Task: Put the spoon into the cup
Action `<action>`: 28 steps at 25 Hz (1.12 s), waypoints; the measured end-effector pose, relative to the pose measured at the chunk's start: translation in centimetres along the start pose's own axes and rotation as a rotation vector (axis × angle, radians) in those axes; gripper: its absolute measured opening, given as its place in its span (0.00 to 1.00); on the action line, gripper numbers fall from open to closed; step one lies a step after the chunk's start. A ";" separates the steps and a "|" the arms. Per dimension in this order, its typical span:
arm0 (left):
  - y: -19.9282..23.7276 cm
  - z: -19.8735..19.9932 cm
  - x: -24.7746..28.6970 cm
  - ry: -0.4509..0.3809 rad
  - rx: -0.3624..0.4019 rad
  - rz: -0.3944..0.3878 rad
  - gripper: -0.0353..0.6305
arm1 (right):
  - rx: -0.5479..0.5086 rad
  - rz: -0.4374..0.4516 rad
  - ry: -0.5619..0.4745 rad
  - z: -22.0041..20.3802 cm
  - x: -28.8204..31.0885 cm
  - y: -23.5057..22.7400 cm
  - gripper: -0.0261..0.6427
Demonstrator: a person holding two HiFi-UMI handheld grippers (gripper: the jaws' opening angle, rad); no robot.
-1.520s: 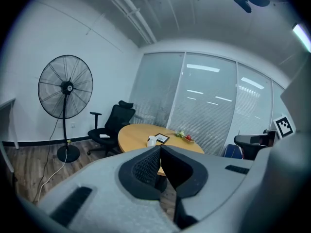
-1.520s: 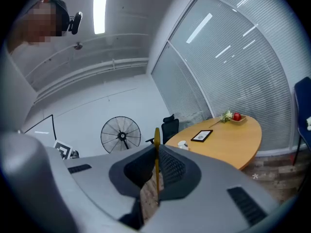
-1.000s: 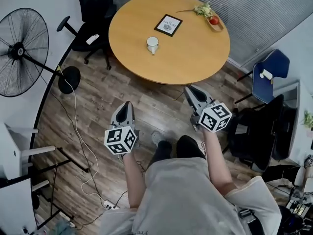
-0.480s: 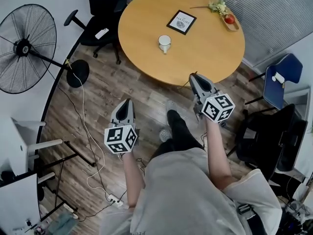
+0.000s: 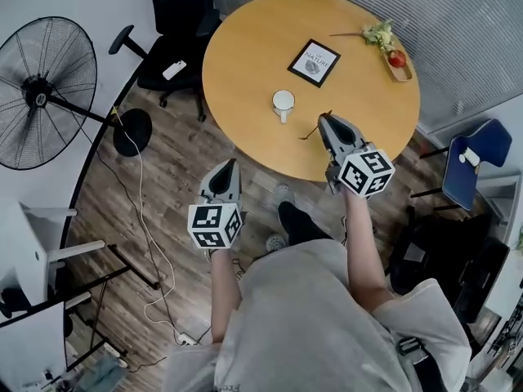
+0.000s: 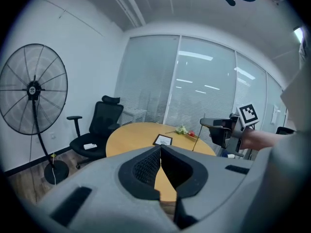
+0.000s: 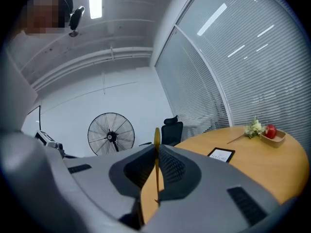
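1. Head view showed the right hand-held gripper [image 5: 326,122] clamped on the spoon [image 5: 314,131], over the worktop [image 5: 245,64] near the cup [image 5: 283,102], seemingly ready for lowering.
2. The left hand-held gripper [image 5: 228,170], jaws together and empty, hung clear above the floor [image 5: 176,178].

Framed card [image 5: 315,62] on the bench [image 5: 245,72]: the word "NATURE" in capitals, set above a small round picture.
Cube on my left claw [image 5: 229,166]: black-and-white square code markers on the faces I can see, patterns only.
Cube on my right claw [image 5: 324,119]: the same kind of square code markers, each with a different pattern.
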State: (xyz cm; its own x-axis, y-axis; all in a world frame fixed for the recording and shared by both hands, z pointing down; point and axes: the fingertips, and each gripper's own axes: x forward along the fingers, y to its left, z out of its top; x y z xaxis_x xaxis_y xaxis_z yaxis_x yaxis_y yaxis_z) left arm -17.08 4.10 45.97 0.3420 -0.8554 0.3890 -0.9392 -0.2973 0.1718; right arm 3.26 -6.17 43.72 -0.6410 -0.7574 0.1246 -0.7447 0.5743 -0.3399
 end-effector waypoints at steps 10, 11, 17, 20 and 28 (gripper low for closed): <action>2.3 5.4 8.8 0.001 0.022 -0.001 0.07 | 0.009 0.044 0.006 3.6 8.1 -4.7 0.07; 2.6 5.6 9.4 0.004 0.024 0.002 0.07 | 0.014 0.046 0.006 3.7 8.7 -5.0 0.07; 4.0 6.0 11.5 0.026 0.019 0.029 0.07 | 0.036 0.063 0.016 3.5 11.2 -6.6 0.07; 4.0 6.2 12.5 0.030 0.020 0.029 0.07 | 0.046 0.062 0.016 3.6 12.1 -7.5 0.07; 4.2 5.4 14.0 0.036 -0.013 0.056 0.07 | 0.061 0.059 0.024 3.3 12.7 -9.0 0.07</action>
State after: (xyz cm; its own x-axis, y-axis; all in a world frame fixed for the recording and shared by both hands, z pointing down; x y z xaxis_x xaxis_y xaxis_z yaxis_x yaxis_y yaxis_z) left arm -16.41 -11.43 47.28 0.2902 -0.8548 0.4302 -0.9564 -0.2438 0.1609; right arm 2.41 -22.00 45.33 -0.6881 -0.7149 0.1244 -0.6932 0.5970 -0.4038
